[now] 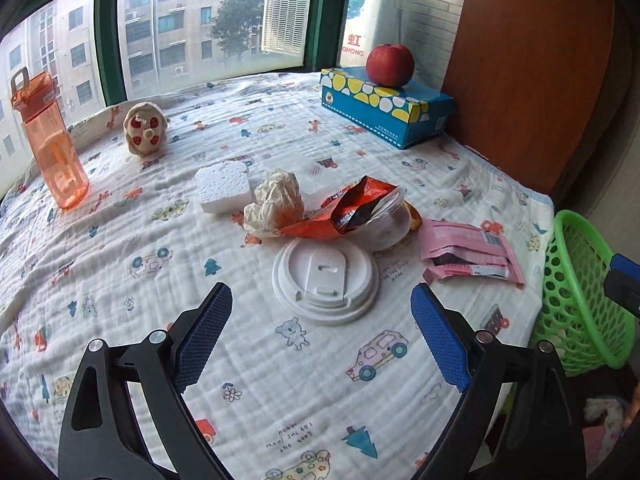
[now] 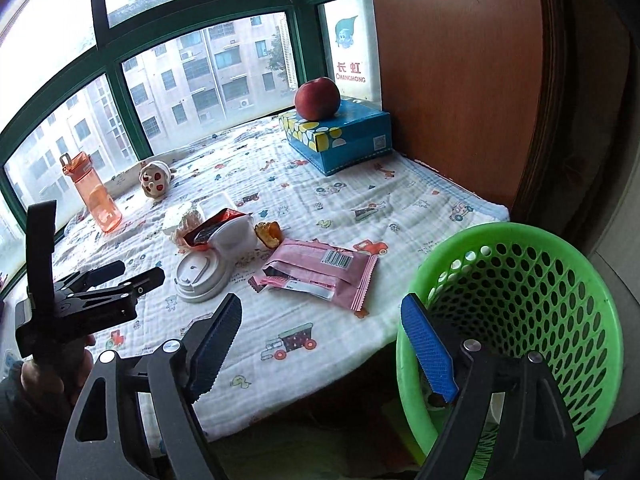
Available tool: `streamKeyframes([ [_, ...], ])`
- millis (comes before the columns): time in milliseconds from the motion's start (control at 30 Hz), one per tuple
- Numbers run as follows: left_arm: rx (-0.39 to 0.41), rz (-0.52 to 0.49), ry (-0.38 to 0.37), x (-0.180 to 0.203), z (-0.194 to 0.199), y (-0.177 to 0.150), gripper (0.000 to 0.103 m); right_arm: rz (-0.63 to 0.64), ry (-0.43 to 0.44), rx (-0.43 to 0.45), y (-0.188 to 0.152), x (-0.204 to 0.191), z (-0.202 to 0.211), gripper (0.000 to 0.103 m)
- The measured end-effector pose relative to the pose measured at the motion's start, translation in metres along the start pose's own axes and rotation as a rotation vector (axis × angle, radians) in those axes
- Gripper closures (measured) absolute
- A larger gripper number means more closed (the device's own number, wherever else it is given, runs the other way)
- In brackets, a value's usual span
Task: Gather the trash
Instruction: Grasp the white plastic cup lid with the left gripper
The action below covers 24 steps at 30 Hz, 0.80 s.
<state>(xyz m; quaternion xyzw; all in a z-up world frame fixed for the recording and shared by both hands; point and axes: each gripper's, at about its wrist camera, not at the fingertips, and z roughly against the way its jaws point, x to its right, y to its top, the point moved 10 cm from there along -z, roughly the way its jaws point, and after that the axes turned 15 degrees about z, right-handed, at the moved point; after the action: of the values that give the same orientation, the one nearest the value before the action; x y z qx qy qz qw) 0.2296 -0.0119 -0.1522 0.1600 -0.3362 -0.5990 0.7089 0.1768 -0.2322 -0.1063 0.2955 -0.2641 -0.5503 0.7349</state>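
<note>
Trash lies in a cluster on the printed blanket (image 1: 280,380): a white cup lid (image 1: 326,280), an orange snack wrapper (image 1: 352,208) over a white cup (image 1: 390,228), a crumpled plastic bag (image 1: 276,196), a foam block (image 1: 224,190) and pink wrappers (image 1: 468,252). My left gripper (image 1: 322,294) is open just short of the lid, holding nothing. In the right wrist view the left gripper (image 2: 140,271) hovers beside the lid (image 2: 200,276). My right gripper (image 2: 320,300) is open and empty near the blanket's edge, between the pink wrappers (image 2: 320,272) and the green basket (image 2: 520,300).
An orange bottle (image 1: 52,144) and a small plush toy (image 1: 144,130) stand at the far left by the window. An apple (image 1: 390,64) rests on a blue tissue box (image 1: 384,108) against a wooden panel (image 1: 528,80). The green basket (image 1: 580,300) sits below the blanket's right edge.
</note>
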Motion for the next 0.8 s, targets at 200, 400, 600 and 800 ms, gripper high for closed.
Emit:
streamKeyframes([
  [200,-0.038,-0.026,0.004,0.001,-0.026,-0.004,0.015,0.001,0.009,-0.017,0.001,-0.002,-0.011,0.023],
  [400,-0.067,-0.043,0.037,0.003,-0.047,-0.005,0.015,0.01,0.021,-0.031,0.002,-0.007,-0.021,0.023],
  [600,-0.079,-0.06,0.077,0.003,-0.063,-0.006,0.014,0.014,0.025,-0.043,0.004,-0.008,-0.031,0.023],
  [800,-0.093,-0.079,0.11,0.005,-0.076,-0.007,0.014,0.022,0.029,-0.057,0.004,-0.008,-0.039,0.023],
])
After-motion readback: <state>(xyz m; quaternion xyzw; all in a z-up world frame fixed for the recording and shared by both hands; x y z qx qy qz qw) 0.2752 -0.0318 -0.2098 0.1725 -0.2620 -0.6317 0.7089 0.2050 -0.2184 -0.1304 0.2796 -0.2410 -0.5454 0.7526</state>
